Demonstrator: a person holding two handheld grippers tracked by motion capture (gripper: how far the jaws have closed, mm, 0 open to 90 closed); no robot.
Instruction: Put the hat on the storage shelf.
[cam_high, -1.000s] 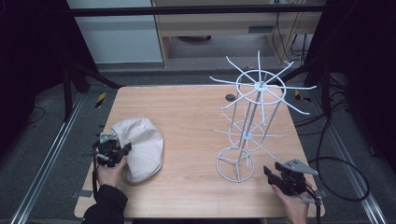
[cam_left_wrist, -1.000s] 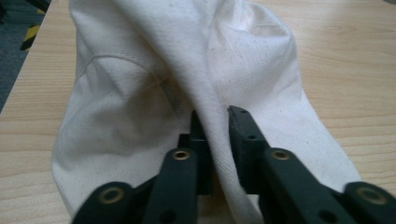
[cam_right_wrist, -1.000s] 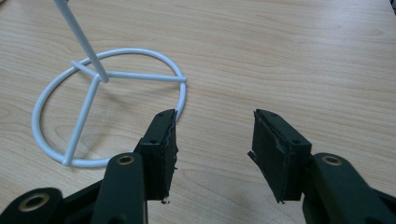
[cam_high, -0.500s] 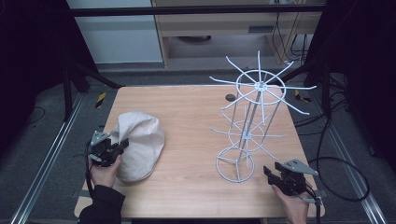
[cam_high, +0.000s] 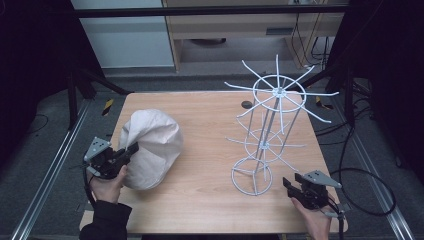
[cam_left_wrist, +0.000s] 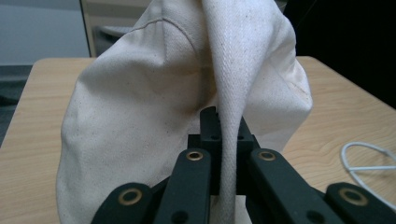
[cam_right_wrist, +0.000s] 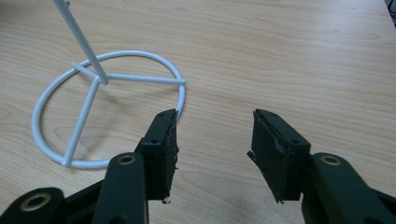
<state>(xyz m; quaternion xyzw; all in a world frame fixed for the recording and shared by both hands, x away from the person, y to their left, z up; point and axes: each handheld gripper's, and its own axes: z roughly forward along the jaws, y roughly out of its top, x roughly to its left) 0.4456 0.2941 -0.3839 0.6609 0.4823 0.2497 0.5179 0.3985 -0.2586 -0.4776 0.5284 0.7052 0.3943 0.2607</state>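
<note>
So the left gripper (cam_high: 131, 149) is clamped tight on a fold of the cream canvas hat (cam_high: 150, 147), over at the left side of the wooden table (cam_high: 205, 127). From the left gripper view you can see the strip of fabric (cam_left_wrist: 229, 154) pinched right between the two black jaws, running up from the bottom and into the rest of the hat (cam_left_wrist: 154, 107), which bulges up behind the jaws. From the high view the hat looks puffed up and lifted on the gripper side, with its lower edge hanging down near the person's left hand (cam_high: 107, 182). Can't tell for sure whether the bottom of it touches the wood or not.

Right gripper (cam_high: 289, 184) is sitting near the front right corner of the table, jaws spread apart with nothing between them. In the right gripper view the jaws frame bare wood, and the left-hand jaw's tip is just beside the round base ring (cam_right_wrist: 107, 105) of the white wire stand (cam_high: 270, 125). Hard to say if it actually touches the ring, looks more like right next to it.

The stand itself is upright on the right half of the table, spokes fanning out at the top, well apart from the hat
</note>
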